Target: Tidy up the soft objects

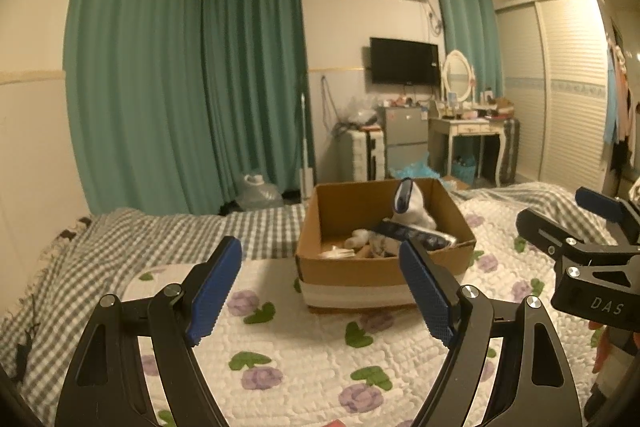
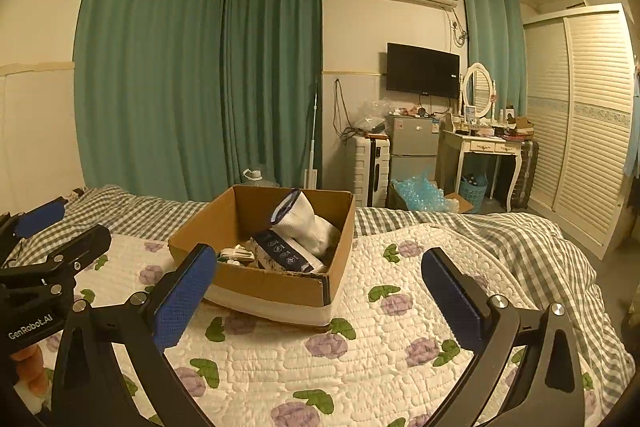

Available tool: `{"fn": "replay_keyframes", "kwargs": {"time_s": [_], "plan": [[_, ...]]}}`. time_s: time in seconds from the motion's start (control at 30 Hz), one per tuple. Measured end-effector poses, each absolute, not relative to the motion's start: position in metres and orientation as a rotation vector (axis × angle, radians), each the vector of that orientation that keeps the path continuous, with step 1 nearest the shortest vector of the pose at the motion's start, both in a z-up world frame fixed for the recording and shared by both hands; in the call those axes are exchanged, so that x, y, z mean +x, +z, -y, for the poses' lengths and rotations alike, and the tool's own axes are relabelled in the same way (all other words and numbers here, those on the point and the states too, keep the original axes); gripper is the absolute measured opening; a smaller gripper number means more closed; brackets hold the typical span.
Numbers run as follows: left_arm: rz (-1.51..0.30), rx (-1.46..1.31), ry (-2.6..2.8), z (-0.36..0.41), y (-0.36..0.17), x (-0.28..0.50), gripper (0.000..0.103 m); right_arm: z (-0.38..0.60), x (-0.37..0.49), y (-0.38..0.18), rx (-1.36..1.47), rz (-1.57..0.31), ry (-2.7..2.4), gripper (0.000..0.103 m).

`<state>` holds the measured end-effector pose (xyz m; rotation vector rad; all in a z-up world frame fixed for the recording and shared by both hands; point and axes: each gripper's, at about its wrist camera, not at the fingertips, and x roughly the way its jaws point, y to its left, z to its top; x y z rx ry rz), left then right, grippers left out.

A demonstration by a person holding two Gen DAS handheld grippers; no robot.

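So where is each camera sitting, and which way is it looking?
Left wrist view: sits on the left gripper, looking along its open blue fingers over the flowered quilt at the cardboard box; the right gripper pokes in at right.
Right wrist view: sits on the right gripper, fingers open, facing the box from further right; the left gripper shows at left.
Both share the box, quilt, green curtains, television and a white sock in the box.
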<state>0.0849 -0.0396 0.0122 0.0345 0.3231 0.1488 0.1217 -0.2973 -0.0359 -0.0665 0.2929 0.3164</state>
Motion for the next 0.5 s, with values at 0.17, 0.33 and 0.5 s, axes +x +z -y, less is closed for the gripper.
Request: {"fn": "replay_keyframes", "kwargs": {"time_s": [0.17, 0.33, 0.5], "plan": [[-0.325, 0.045, 0.152, 0.0435, 0.0118, 0.0845, 0.082, 0.2954, 0.1197, -0.0364, -0.073, -0.294, 0.322, 0.103], [-0.327, 0.054, 0.153, 0.0468, 0.0101, 0.084, 0.082, 0.2961, 0.1179, -0.0362, -0.071, -0.29, 0.321, 0.103], [-0.329, 0.052, 0.155, 0.0465, 0.01, 0.0837, 0.082, 0.2966, 0.117, -0.0353, -0.066, -0.291, 0.318, 0.103]]}}
